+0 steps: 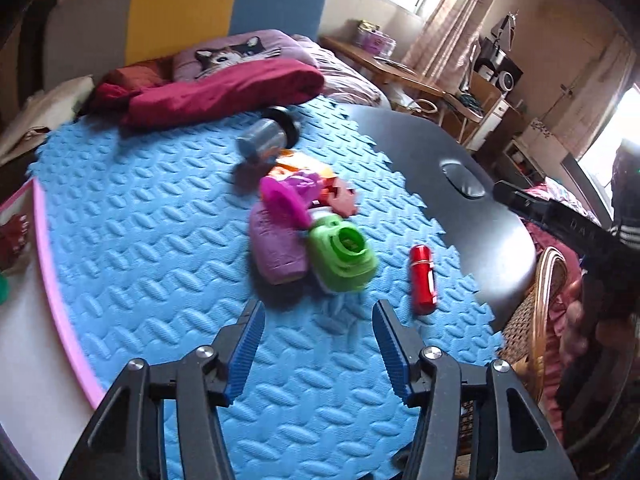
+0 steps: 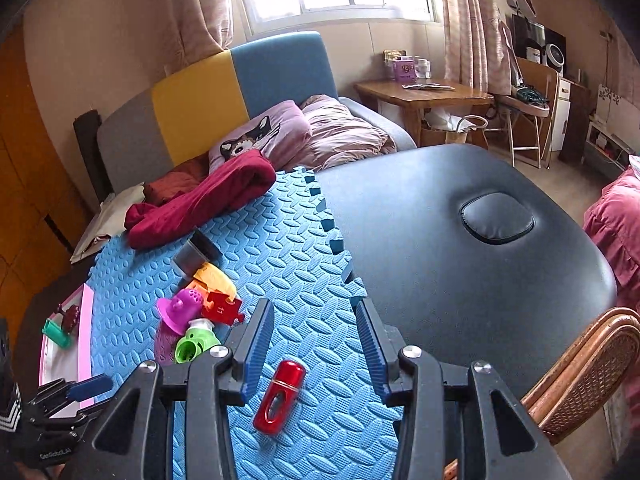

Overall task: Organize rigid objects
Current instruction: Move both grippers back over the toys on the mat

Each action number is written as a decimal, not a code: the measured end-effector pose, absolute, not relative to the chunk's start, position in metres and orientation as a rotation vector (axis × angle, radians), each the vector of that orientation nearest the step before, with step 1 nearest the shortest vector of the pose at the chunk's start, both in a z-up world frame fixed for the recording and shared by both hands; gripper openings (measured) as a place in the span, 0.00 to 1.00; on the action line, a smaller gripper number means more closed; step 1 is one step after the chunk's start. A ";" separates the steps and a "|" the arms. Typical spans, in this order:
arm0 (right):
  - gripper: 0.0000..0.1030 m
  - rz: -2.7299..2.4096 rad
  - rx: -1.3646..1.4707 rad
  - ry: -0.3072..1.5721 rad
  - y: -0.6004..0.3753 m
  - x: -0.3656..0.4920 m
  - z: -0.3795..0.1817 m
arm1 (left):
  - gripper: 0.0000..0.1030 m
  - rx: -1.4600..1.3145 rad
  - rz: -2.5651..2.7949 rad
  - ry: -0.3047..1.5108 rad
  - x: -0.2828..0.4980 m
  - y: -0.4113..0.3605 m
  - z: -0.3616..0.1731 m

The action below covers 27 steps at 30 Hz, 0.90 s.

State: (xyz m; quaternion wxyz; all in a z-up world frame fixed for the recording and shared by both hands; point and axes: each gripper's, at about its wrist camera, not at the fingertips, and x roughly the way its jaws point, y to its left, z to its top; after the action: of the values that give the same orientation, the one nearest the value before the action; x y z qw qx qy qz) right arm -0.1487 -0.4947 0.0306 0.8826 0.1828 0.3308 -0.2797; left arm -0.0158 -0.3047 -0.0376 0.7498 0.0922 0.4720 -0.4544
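A pile of small toys lies on the blue foam mat: a green toy, a purple block, a magenta cup, a red puzzle piece and a clear jar with a black lid. A red cylinder lies apart to their right. My left gripper is open and empty, just short of the green toy. My right gripper is open, with the red cylinder on the mat between its fingers, low in the right wrist view. The toy pile sits to its left.
A pink-rimmed white tray at the mat's left edge holds a green piece and a dark red piece. A black padded table adjoins the mat on the right. A maroon blanket lies behind; a wicker chair stands right.
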 end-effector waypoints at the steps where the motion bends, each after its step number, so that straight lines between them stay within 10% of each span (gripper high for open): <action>1: 0.42 -0.578 0.384 0.691 -0.495 -0.149 0.030 | 0.55 0.205 -1.001 1.037 -0.017 -0.314 -0.038; 27: 0.42 -0.529 0.476 0.780 -0.510 -0.153 0.016 | 0.52 0.340 -1.047 1.084 -0.004 -0.376 -0.082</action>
State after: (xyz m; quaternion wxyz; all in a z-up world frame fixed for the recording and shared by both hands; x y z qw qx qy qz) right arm -0.1530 -0.5100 0.0159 0.8637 0.2273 0.3723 -0.2525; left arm -0.0045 -0.3758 -0.0823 0.7161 0.1535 0.4899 -0.4729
